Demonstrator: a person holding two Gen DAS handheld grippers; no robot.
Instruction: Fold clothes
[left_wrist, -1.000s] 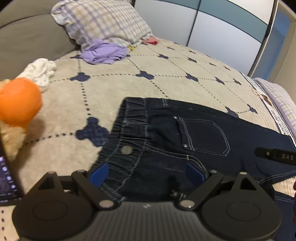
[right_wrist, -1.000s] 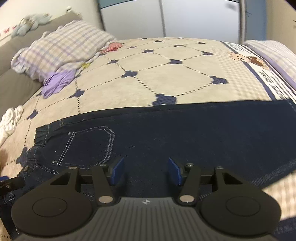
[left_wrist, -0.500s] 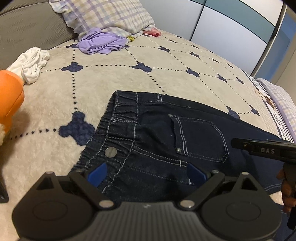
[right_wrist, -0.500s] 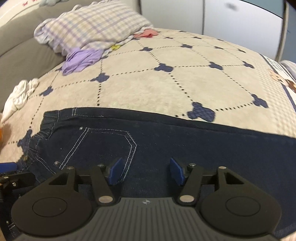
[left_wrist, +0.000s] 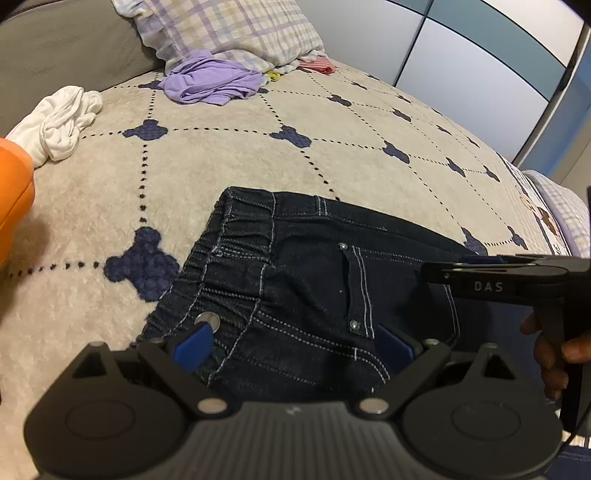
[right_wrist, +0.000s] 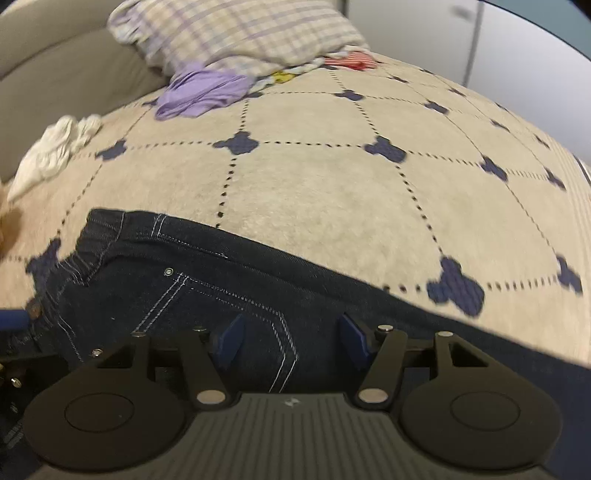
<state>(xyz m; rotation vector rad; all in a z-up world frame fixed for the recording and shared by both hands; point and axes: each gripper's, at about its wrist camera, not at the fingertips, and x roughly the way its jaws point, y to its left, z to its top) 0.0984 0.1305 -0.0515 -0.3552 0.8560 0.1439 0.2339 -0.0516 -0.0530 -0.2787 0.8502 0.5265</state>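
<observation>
Dark blue jeans (left_wrist: 314, 280) lie flat on the beige bedspread (left_wrist: 229, 166), waistband to the left, back pocket up. My left gripper (left_wrist: 293, 345) is open just above the waistband, near the metal button (left_wrist: 207, 317). My right gripper (right_wrist: 291, 338) is open over the back pocket (right_wrist: 221, 295) of the jeans (right_wrist: 155, 280). It also shows side-on at the right of the left wrist view (left_wrist: 495, 275), held by a hand. Neither gripper holds cloth.
A purple garment (left_wrist: 210, 83), a white garment (left_wrist: 61, 122) and a checked pillow (left_wrist: 229, 29) lie at the bed's head. An orange object (left_wrist: 13, 195) is at the left edge. A red striped item (left_wrist: 317, 66) lies by the pillow. Wardrobe doors stand behind.
Both grippers have moved left along the jeans toward the waistband. The right gripper now sits over the back pocket and closer to the left one. Jaws stay open.
</observation>
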